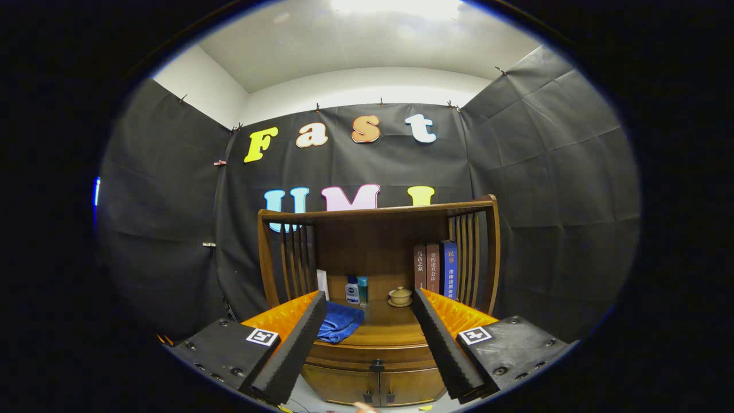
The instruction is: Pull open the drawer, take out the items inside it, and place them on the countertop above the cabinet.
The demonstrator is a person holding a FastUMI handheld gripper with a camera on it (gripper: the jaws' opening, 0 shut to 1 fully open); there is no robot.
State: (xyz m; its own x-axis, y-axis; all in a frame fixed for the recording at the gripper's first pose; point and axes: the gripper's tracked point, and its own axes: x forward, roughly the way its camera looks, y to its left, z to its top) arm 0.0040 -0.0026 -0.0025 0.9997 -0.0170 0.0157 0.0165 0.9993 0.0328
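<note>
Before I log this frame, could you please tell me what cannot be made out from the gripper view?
- Drawer: shut, so its contents are hidden behind its front.
- Blue cloth: its left part is covered by the left finger of the tongs, which are open.
- Bottles and lidded cup on the countertop: too small to tell details.
- Cabinet doors: their lower part is cut off by the view's edge.

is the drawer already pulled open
No, the drawer sits flush in the cabinet with its dark knob untouched, and the gripper hangs ahead of it, jaws open and holding nothing.
</note>
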